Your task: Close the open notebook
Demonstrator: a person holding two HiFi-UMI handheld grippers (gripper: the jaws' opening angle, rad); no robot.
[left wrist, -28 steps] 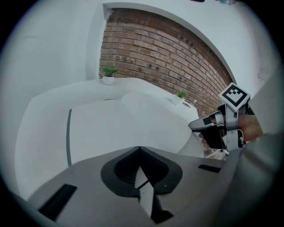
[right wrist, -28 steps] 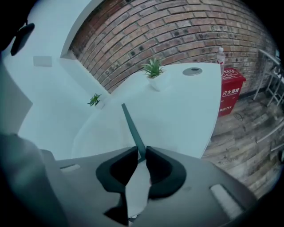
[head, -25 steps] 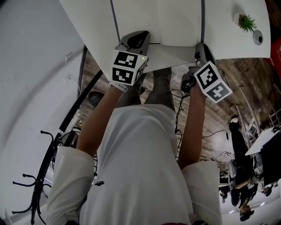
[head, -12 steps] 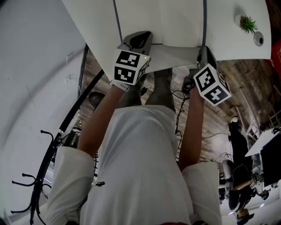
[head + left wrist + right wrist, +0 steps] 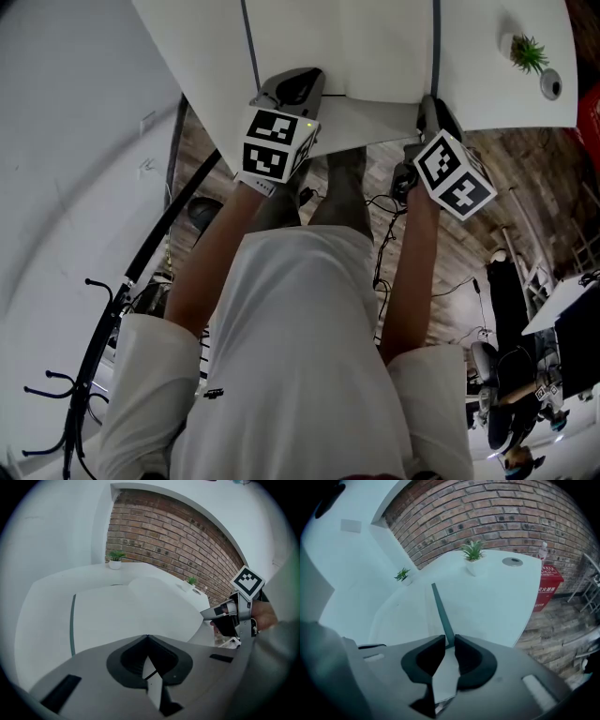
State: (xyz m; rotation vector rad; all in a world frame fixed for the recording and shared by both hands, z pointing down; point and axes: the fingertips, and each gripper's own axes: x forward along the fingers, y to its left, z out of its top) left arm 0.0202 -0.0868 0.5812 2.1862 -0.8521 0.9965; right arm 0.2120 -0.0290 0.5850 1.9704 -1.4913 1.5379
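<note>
White pages of the open notebook [image 5: 347, 47] lie flat at the table's [image 5: 487, 84] near edge. My right claw [image 5: 449, 640], jaws just opening, straddles its teal edge [image 5: 439, 606]; my left claw [image 5: 147, 636] is closed.

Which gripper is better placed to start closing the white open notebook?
Probably right: the right gripper, jaws just opened, has the notebook's teal edge strip between them; the left gripper is shut.
</note>
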